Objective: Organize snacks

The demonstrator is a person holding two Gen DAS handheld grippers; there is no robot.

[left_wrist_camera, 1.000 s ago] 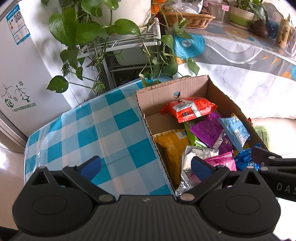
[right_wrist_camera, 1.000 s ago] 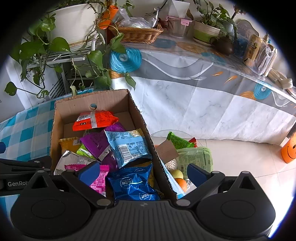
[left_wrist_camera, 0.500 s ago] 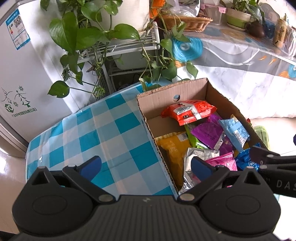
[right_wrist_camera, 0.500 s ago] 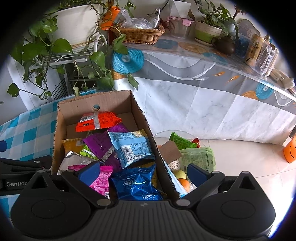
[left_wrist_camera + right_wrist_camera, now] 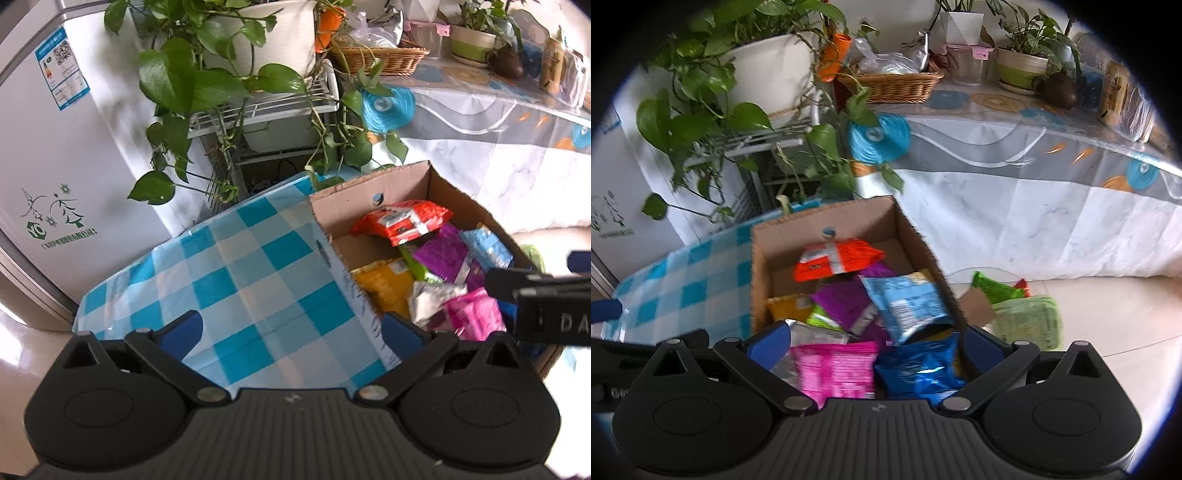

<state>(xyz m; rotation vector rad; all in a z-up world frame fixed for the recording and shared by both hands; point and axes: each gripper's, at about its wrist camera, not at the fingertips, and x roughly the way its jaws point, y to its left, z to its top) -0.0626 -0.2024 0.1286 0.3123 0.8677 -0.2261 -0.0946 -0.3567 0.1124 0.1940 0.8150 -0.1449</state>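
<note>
An open cardboard box (image 5: 369, 184) holds several snack packets: an orange-red one (image 5: 402, 221) at the back, then purple (image 5: 439, 254), light blue (image 5: 487, 247), yellow (image 5: 384, 284) and pink (image 5: 472, 317). My left gripper (image 5: 291, 328) is open and empty over the blue checked cloth (image 5: 240, 280), left of the box. My right gripper (image 5: 875, 341) is open above the near end of the box (image 5: 831, 218), over the pink packet (image 5: 834, 369) and a dark blue packet (image 5: 916, 369), touching neither. The right view is blurred.
A trailing potted plant (image 5: 229, 74) on a wire rack stands behind the box, beside a white fridge (image 5: 55, 166). A cloth-draped table (image 5: 1015, 147) with a wicker basket (image 5: 894, 85) runs along the right. Green packets (image 5: 1027, 321) lie right of the box.
Both views have pulled back and swung left, so the box sits further right. The pink and dark blue packets now lie under the right gripper's fingers. Both grippers stay open.
</note>
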